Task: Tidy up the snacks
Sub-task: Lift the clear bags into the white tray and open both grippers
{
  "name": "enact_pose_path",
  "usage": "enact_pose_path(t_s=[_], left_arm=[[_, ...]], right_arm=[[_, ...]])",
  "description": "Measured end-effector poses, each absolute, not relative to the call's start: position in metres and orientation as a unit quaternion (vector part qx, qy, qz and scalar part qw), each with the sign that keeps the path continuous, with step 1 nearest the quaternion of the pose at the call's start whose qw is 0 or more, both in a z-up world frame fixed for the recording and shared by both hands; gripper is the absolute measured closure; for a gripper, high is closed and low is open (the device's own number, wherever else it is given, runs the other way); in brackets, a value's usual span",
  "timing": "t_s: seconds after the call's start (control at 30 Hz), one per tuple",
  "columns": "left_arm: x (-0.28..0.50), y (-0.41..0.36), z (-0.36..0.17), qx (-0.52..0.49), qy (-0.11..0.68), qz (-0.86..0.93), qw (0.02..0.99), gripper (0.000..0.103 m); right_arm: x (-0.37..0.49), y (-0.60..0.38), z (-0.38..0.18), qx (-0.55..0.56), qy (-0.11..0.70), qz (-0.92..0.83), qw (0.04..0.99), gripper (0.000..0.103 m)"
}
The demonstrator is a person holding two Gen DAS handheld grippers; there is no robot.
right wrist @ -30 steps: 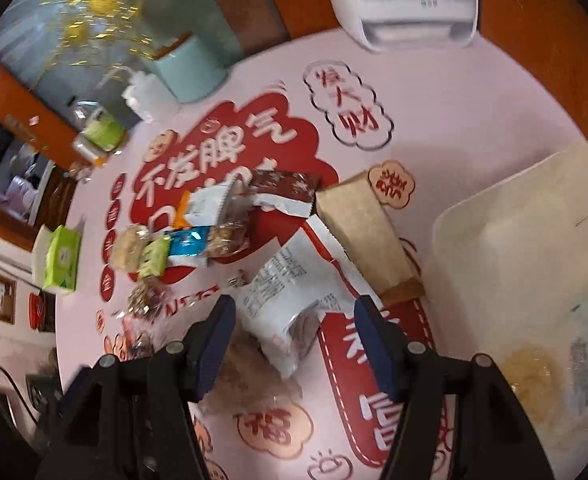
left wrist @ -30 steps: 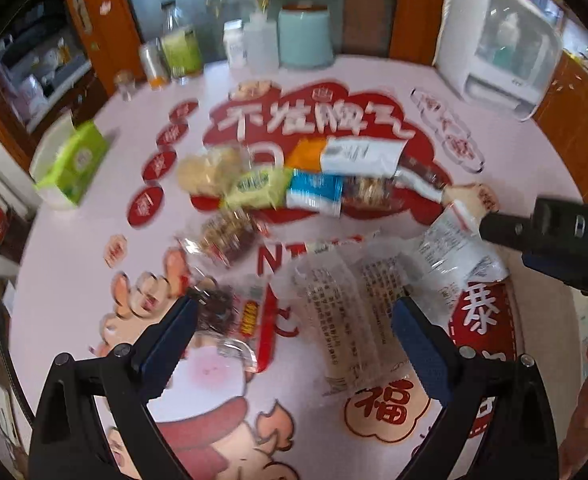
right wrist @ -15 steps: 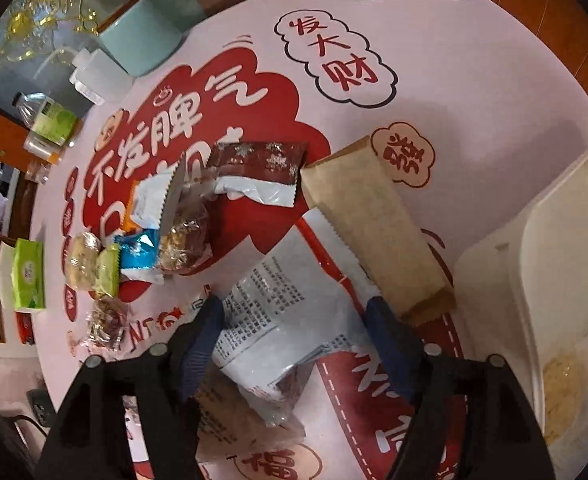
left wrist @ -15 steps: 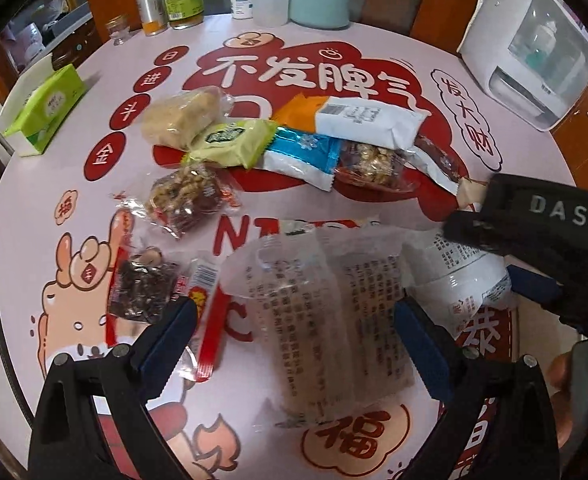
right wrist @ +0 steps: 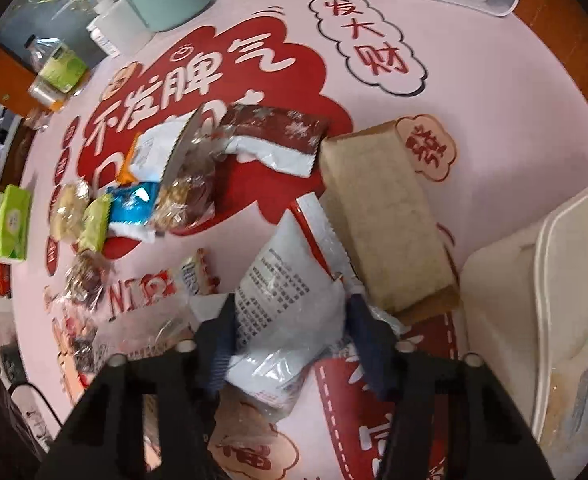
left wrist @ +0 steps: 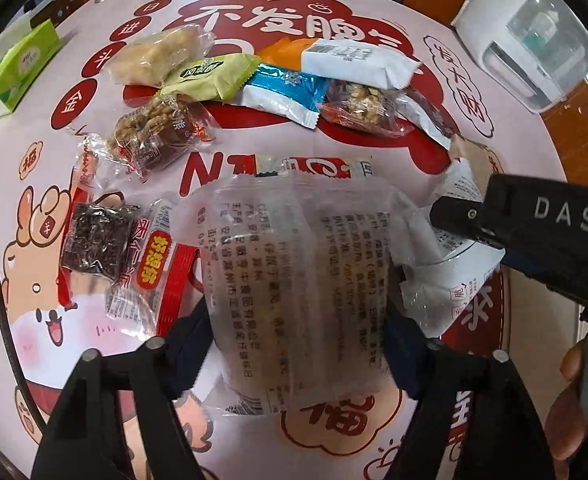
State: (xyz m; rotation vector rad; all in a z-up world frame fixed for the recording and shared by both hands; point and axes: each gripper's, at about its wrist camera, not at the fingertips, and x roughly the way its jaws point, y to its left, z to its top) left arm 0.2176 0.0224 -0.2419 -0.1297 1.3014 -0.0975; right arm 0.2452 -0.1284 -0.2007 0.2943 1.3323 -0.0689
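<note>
**Both grippers closing on snack packets**

Left gripper has just been closing, its pads pinching the clear printed packet lying on the pink tablecloth; right gripper likewise closing, pads squeezing the white packet; just beside it a tan packet; further snacks in a row beyond; cream tray at right.

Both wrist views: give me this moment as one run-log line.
left gripper: just closed onto clear packet | right gripper: just closed onto white packet | other snacks on table
</note>
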Motion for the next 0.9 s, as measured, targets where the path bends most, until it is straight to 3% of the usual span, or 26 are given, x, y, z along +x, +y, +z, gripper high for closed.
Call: enact_pose_path(t_s=[0.17, 0.67, 0.9], left_arm=[[0.205, 0.029, -0.232, -0.037, 0.606, -0.023, 0.794, 0.045], [0.122, 0.020, -0.120, 0.029, 0.541, -0.062, 0.838, 0.045], [0.078, -0.028, -0.077, 0.064, 0.507, -0.104, 0.853, 0.045]], right_arm=[[0.223, -0.131, -0.182, 0.138, 0.593, -0.011, 0.793, 0.060], [0.100, -0.156, -0.061, 0.079, 0.470, 0.061, 0.877, 0.059], [0.048, -0.194, -0.046, 0.080, 0.456, 0.048, 0.885, 0.059]])
